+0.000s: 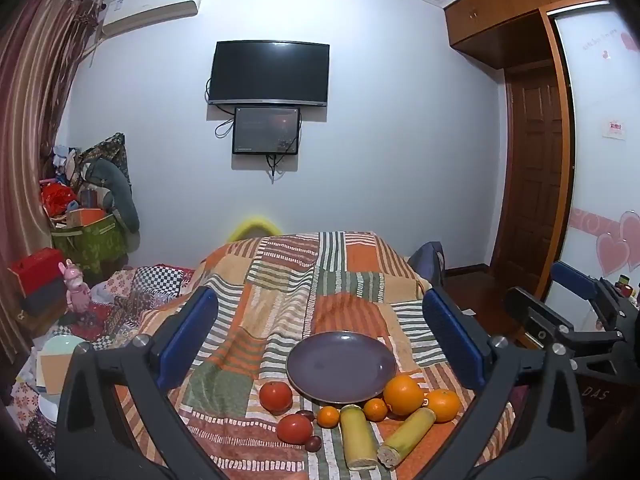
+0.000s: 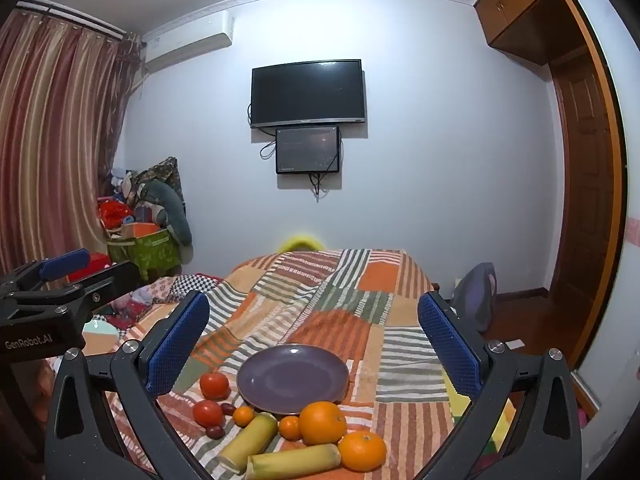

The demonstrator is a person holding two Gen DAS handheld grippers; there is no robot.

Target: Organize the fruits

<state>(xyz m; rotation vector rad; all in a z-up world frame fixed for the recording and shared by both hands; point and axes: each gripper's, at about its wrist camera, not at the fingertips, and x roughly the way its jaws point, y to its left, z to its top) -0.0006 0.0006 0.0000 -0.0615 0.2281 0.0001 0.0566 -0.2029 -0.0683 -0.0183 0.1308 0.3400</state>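
Fruits (image 1: 403, 395) loose along near edge of patchwork cloth (image 1: 280, 280), beside empty plate (image 1: 316, 384) — both grippers (image 1: 320, 336) (image 2: 314, 340) spread wide, holding nothing; likely to roll off.

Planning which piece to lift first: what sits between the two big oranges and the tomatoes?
In the left wrist view, two small tangerines and the nearer cane stick lie between the big oranges and the tomatoes, in front of the empty plate.
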